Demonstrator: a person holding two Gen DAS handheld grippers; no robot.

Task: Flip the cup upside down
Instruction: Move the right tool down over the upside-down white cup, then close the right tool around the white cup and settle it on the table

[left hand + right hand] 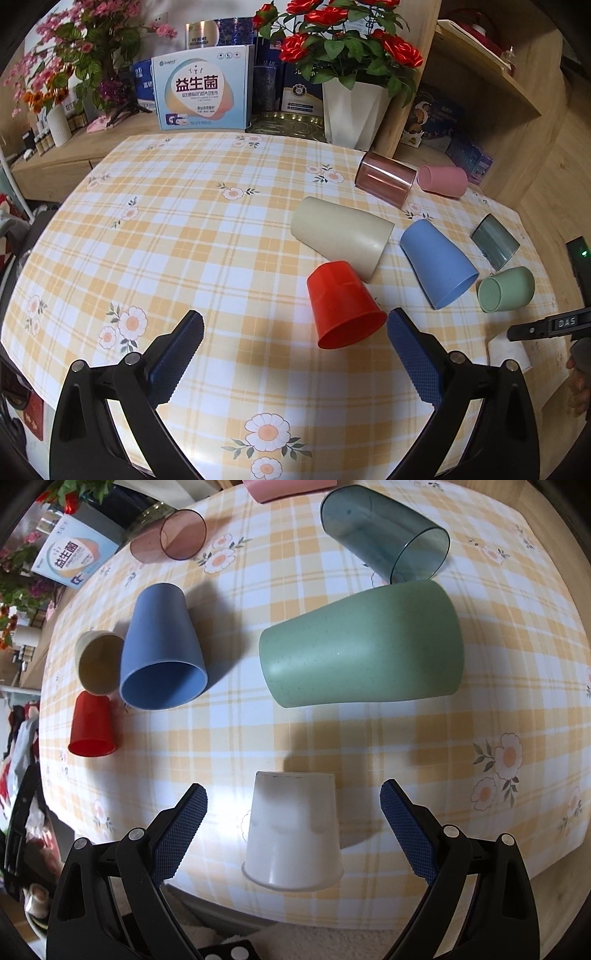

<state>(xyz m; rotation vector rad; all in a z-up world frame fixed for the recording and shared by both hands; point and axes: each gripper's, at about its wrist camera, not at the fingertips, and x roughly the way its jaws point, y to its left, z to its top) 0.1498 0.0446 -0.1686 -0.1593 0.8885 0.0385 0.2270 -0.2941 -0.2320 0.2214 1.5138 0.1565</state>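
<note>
White and thin-walled, the plastic cup (293,830) is sitting mouth-down near the table's (480,686) front edge, directly between the spread fingers of the right gripper (293,799), well short of the green cup (364,646) lying on its side beyond it. It is looking light and a little flexible, probably smooth enough to slide on the checked cloth, so a hold across the middle of its tapered wall, with gentle pressure, is likely the safest; squeezing near the wide rim could be buckling it.

The right gripper is standing fully released, its blue pads (181,830) clear of the cup on both sides and touching nothing.

The left gripper (295,332) is likewise hanging wide open and empty. The red cup (343,304) is lying tilted on its side just ahead of it, left of the green cup (506,290) past the blue cup (437,264), with its rim almost at the right-hand pad (413,360); whether they are touching I cannot tell. This one is looking stiff, light and ribbed, so gripping across its body should be holding well. The beige cup (341,238) is resting against its base.
</note>
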